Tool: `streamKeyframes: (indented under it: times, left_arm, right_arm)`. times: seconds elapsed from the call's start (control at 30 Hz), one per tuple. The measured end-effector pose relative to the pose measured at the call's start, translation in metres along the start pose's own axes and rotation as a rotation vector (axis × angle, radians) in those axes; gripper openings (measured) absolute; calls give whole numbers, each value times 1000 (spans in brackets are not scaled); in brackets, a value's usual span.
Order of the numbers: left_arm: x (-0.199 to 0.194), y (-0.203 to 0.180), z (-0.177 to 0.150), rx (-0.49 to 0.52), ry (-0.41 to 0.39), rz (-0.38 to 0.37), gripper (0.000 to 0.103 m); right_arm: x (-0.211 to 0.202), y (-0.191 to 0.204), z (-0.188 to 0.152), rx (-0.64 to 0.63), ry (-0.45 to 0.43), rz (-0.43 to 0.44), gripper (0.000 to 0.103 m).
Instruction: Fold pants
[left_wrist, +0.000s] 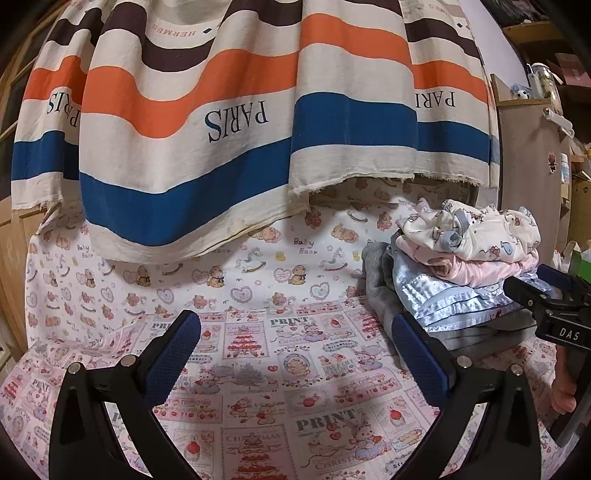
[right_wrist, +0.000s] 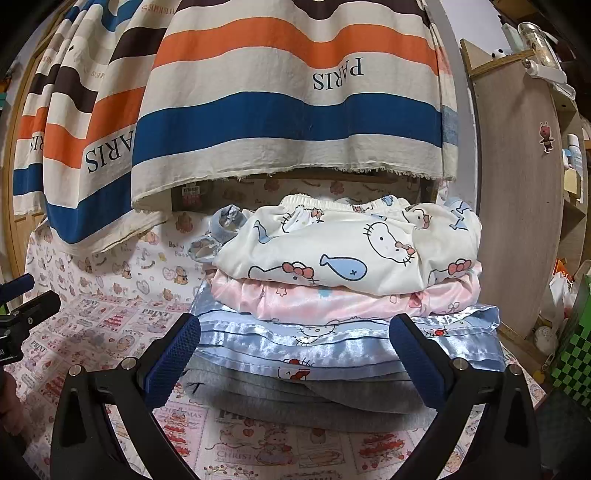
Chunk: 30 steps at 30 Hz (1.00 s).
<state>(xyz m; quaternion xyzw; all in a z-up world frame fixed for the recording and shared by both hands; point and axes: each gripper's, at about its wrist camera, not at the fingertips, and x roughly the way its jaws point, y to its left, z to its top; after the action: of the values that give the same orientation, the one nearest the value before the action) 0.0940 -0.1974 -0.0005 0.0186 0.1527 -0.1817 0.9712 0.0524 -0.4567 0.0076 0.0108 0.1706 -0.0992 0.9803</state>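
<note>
Both tools gape wide, empty, before the stack of folded pants (right_wrist: 347, 295).
Right tool (right_wrist: 295, 354) faces it; left tool (left_wrist: 295, 354) beside; the grey bottom layer is half hidden.

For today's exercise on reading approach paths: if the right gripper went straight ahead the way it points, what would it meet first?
Most likely the stack of folded clothes. The open right gripper points at its lower layers, about where the blue satin piece lies over the grey garment. Which of the two comes first is unclear.

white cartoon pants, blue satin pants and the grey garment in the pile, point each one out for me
white cartoon pants (right_wrist: 332, 254): right wrist view, middle of the top garment's front.
blue satin pants (right_wrist: 325, 349): right wrist view, shiny folded front edge, third layer down.
grey garment (right_wrist: 295, 400): right wrist view, front edge at the pile's bottom.
</note>
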Motion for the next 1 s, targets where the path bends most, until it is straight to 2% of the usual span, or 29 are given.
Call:
streamKeyframes:
  times: [0.3,0.4,1.0]
  left_arm:
    - [0,-2,-1,14,2,2,103]
    - [0,-1,-1,1,9,-21,103]
    - [-1,1,-1,-7,6,-6,103]
  right_arm:
    - [0,-1,0,-3,4,2,102]
    - [0,-2,0,3,-2,-4,102]
    - [2,-1,0,2,16,8,102]
